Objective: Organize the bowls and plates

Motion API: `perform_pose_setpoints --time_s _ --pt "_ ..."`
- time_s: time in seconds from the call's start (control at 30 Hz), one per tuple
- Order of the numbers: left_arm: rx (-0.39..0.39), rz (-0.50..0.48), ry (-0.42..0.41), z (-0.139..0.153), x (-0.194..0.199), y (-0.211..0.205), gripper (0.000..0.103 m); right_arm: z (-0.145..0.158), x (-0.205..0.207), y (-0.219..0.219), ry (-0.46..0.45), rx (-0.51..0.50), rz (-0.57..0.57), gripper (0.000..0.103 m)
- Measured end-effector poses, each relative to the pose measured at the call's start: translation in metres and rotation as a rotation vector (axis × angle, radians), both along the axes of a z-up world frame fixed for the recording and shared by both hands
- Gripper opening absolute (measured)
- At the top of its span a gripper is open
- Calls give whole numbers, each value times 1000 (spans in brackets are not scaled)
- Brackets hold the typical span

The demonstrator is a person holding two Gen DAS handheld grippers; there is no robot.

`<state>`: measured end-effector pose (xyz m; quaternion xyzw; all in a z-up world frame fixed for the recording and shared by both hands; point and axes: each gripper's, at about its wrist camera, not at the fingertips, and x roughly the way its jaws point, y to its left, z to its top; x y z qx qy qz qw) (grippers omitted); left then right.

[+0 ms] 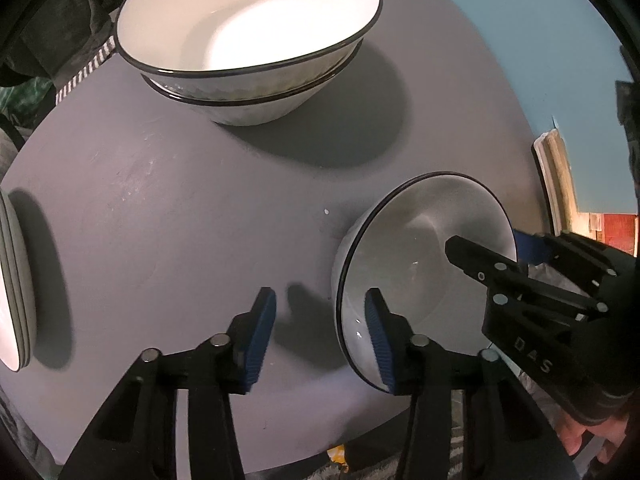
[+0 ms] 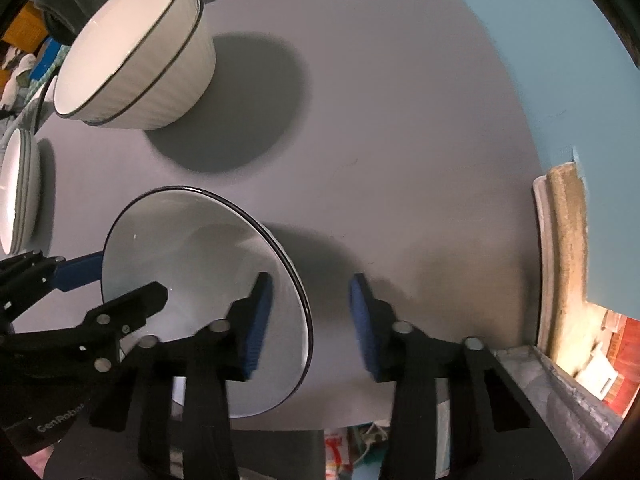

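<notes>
A single white bowl [image 2: 200,292] with a dark rim sits on the grey counter [image 2: 400,160] between the two grippers, at the counter's near edge. The right gripper [image 2: 310,320] stands released, its jaws spread across the bowl's right rim: the left blue pad [image 2: 258,322] is inside the bowl and the right pad lies outside over the counter, neither visibly pressing the wall. The left gripper [image 1: 320,336] is also released and straddles the opposite rim, its right pad [image 1: 378,344] inside the bowl [image 1: 424,276] and its left pad out over bare counter; whether the pad touches the bowl, I cannot tell. From the left gripper, the right gripper's black fingers [image 1: 480,264] reach over the bowl's far side. Ahead and left of the right gripper stand two nested bowls [image 2: 136,56], one inside the other. Farther left, at the counter's edge, lies a stack of plates [image 2: 18,196], only partly in view.
</notes>
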<state>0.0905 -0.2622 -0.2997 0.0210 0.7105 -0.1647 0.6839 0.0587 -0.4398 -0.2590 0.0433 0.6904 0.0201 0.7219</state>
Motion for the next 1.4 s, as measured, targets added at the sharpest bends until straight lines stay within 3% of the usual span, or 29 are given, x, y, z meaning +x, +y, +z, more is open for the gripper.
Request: perform_pose_setpoints --time_s 0.07,0.1,0.2,0.47,0.93,1.4 --pt "0 -2 7 0 2 1 39 -4 -1 2 9 5 1 26" --pt "1 -5 14 -1 2 1 30 -4 -1 3 12 9 2 23" --pt "-17 -5 47 -2 9 2 20 -7 -3 6 18 11 6 15" --pt "-29 -27 55 -3 9 -3 9 -6 0 17 19 8 24 7" --pt "9 -22 72 1 7 -4 9 8 7 21 49 24 22 6" --pt "-27 15 4 55 17 14 9 53 32 25 -1 10 69 6"
